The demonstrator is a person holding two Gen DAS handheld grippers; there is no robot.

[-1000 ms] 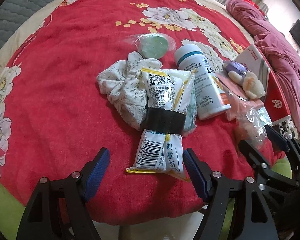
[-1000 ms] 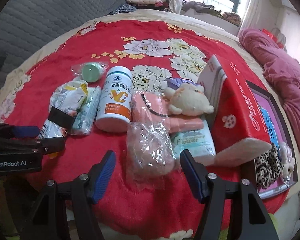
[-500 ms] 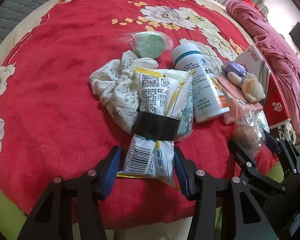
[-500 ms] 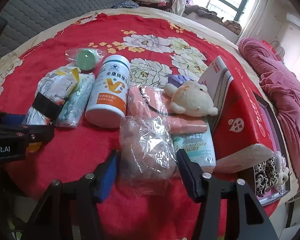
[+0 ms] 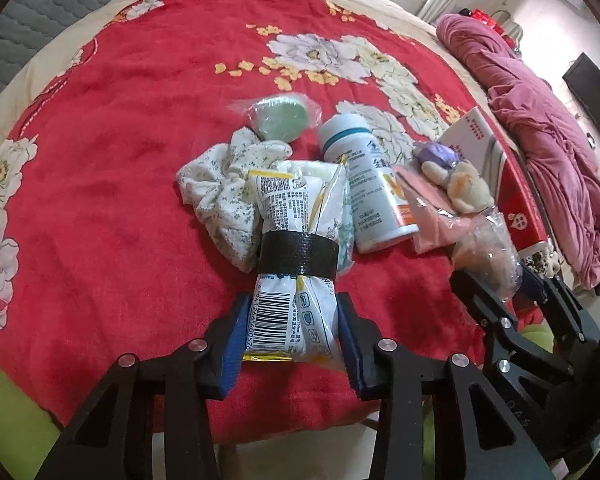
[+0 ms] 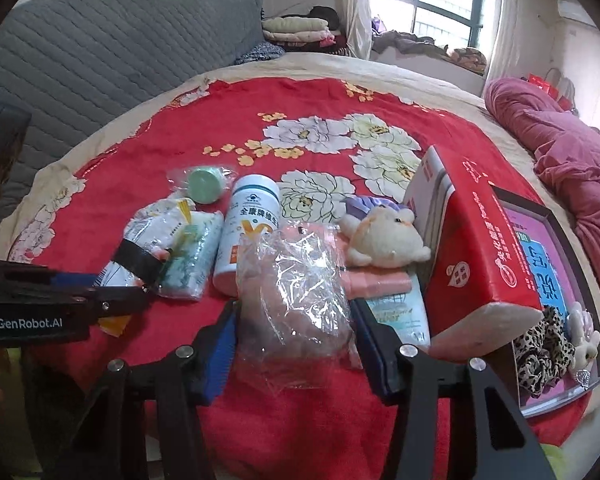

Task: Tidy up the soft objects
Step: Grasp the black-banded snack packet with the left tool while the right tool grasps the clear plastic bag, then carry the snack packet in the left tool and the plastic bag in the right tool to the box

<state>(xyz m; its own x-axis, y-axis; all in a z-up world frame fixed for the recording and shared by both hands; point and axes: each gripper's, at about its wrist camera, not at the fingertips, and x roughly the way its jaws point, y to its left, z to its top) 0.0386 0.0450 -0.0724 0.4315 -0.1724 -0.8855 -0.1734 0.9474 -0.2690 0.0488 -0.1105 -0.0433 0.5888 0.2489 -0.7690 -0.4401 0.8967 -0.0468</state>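
A white printed packet bundle (image 5: 296, 216) bound with black tape lies on the red floral blanket (image 5: 120, 120). My left gripper (image 5: 292, 308) straddles its barcode end. Its jaws are closing, and both blue pads touch the packet's sides. The right wrist view shows the same bundle (image 6: 152, 232) at the left. My right gripper (image 6: 296, 312) is shut on a crinkled clear plastic bag (image 6: 296, 272) of pinkish soft stuff, which stands up between the pads. In the left wrist view that bag (image 5: 488, 256) is at the right.
Around the bundle lie a floral cloth (image 5: 220, 188), a green round thing in plastic (image 5: 280, 120) and a white bottle (image 5: 368, 184). A plush toy (image 6: 384, 236) rests on pink folded cloth (image 6: 380, 280) beside a red box (image 6: 484, 248). A tray (image 6: 540, 216) holds leopard fabric.
The left jaws narrowed from wide open onto the packet's barcode end. The right jaws closed in on the clear bag, which now stands higher between them.
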